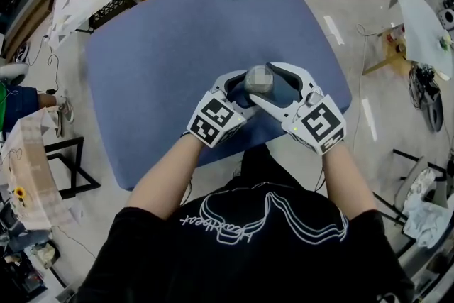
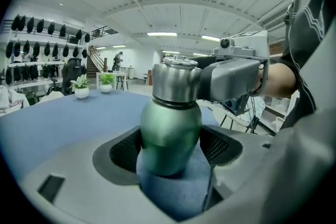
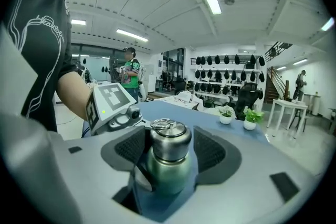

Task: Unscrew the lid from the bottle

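Two forearms (image 1: 167, 170) reach forward together; left claw (image 2: 170, 149) clamps the bottle (image 2: 169, 123), right claw (image 3: 169, 152) sits open around its lid (image 3: 169, 139).

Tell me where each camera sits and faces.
Head view: on the person's head, facing steeply down at the blue table; shows forearms, left gripper, right gripper.
Left gripper view: rides that gripper, facing the green metal bottle between its jaws; shows right forearm.
Right gripper view: rides that gripper, facing the silver metal lid; shows left forearm.
Both gripper views share the bottle.
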